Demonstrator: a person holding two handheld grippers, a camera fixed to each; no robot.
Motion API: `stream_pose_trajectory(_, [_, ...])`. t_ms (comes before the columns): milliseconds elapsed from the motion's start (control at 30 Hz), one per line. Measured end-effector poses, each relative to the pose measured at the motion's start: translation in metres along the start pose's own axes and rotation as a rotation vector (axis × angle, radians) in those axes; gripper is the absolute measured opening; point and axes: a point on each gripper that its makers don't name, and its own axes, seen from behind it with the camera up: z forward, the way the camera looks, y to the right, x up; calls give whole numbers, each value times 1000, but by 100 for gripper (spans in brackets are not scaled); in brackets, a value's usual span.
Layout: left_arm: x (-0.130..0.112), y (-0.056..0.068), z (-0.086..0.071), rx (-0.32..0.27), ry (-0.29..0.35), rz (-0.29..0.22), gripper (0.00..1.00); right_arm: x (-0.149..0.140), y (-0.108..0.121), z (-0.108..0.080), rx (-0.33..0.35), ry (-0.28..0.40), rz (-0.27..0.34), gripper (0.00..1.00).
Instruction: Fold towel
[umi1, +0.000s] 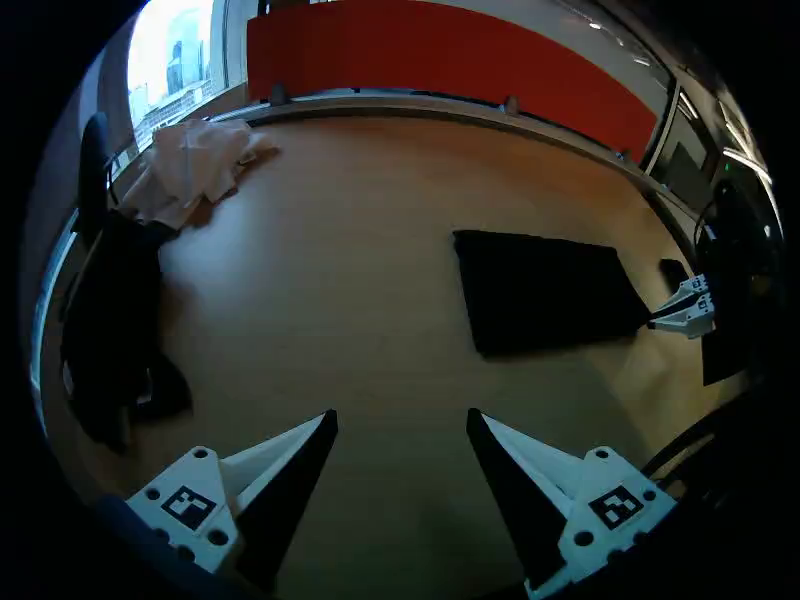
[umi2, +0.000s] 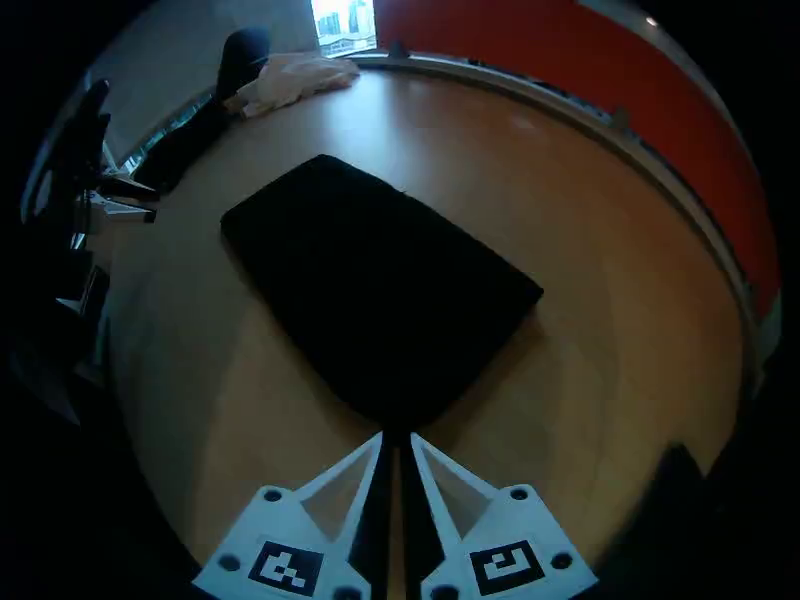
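Observation:
A black towel (umi1: 545, 290) lies flat and folded into a rectangle on the wooden table (umi1: 330, 280). In the left gripper view my left gripper (umi1: 400, 415) hangs open over bare wood, well short of the towel. At the towel's far right corner in that view, my right gripper (umi1: 668, 312) touches the cloth. In the right gripper view the towel (umi2: 380, 280) stretches away from my right gripper (umi2: 397, 438), whose jaws are closed together on the nearest corner. My left gripper (umi2: 150, 203) shows at the far left, apart from the towel.
A crumpled white cloth (umi1: 190, 170) (umi2: 295, 80) lies at the table's far corner by the window. Beside it, a dark chair with a black garment (umi1: 110, 300) stands at the edge. A red panel (umi1: 450, 60) runs along the back edge. A small black object (umi1: 673, 270) lies near the towel.

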Motion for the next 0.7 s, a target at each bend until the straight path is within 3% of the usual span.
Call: stream_pose_trajectory(700, [7,-5,-2,3,11,3,96,24,24,-45,-78,74,10,4])
